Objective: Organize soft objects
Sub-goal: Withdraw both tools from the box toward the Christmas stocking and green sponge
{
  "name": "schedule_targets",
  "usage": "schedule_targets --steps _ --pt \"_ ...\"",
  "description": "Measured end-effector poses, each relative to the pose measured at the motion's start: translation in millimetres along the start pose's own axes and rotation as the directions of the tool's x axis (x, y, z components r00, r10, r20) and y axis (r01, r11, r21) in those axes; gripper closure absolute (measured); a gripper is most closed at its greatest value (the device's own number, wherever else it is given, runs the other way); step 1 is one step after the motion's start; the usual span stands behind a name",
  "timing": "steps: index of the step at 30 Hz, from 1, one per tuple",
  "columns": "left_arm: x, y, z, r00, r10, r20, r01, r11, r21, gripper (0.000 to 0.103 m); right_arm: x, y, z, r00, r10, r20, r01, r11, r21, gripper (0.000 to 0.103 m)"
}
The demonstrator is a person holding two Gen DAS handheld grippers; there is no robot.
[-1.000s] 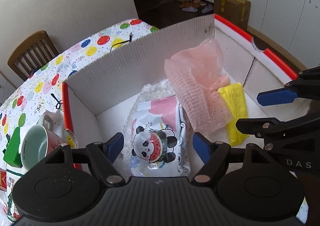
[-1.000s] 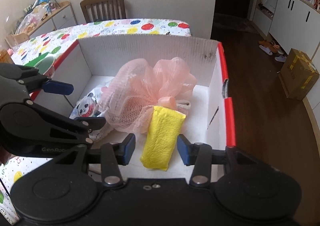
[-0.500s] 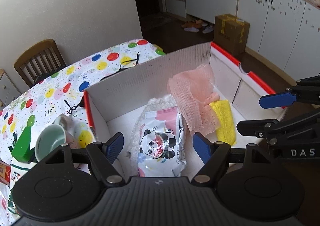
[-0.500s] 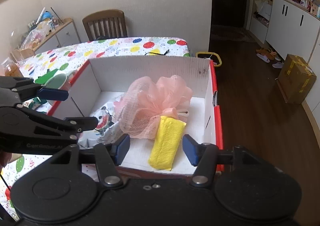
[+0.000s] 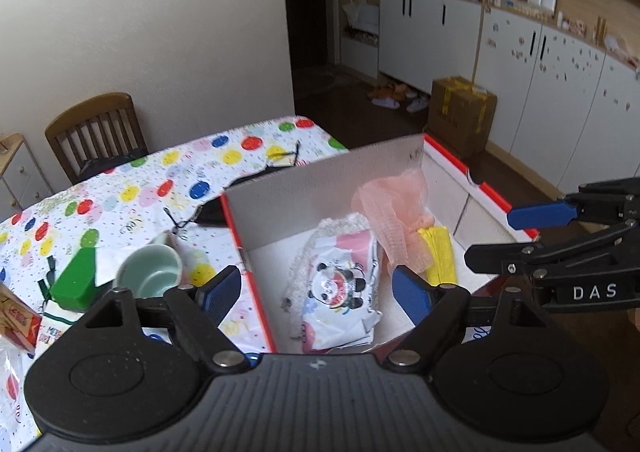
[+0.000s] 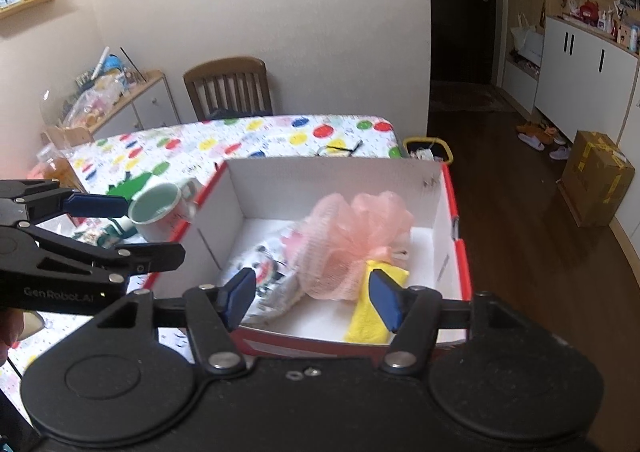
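Three soft things lie together in the white box [image 6: 236, 208]: a pink mesh sponge [image 6: 352, 240] in the middle, a panda-print pouch [image 5: 340, 284] beside it, a yellow cloth [image 6: 370, 322] touching its other side. Above the box, the left gripper [image 5: 316, 294] and right gripper [image 6: 310, 298] hold nothing, jaws opening.

Inside the matt corrugated cardboard box [image 6: 438, 228], I am seeing a pink mesh pouf [image 6: 352, 244], beside it a fuzzy yellow cloth [image 6: 370, 322] and a glossy plastic pack [image 5: 340, 288].
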State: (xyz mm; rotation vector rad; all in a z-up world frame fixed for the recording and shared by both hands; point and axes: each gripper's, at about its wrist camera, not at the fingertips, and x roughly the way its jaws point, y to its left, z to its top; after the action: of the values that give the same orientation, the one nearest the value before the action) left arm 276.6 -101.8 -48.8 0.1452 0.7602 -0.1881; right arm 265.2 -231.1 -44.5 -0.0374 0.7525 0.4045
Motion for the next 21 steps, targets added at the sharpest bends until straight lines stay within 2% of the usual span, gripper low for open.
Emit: schedule_targets --steps 4,10,19,21 --pt "-18.9 15.4 -2.9 0.999 -0.003 0.041 0.004 1.000 -0.026 0.020 -7.3 16.3 1.6 1.000 0.007 0.025 -0.007 1.000 0.004 0.039" --pt "-46.7 38.7 -12.9 0.995 0.006 0.097 -0.002 0.999 -0.047 0.020 -12.9 47.8 2.8 0.998 0.032 0.058 -0.033 0.999 0.014 0.028" --pt "-74.3 84.3 -39.6 0.993 0.006 0.120 0.006 0.996 -0.092 0.018 -9.7 99.5 1.5 0.995 0.074 0.072 -0.075 0.997 0.014 0.017" --pt "-78.2 97.5 -47.0 0.992 0.004 0.122 0.010 0.994 -0.111 0.014 -6.5 110.9 1.5 0.994 0.085 0.070 -0.086 0.996 0.010 0.016"
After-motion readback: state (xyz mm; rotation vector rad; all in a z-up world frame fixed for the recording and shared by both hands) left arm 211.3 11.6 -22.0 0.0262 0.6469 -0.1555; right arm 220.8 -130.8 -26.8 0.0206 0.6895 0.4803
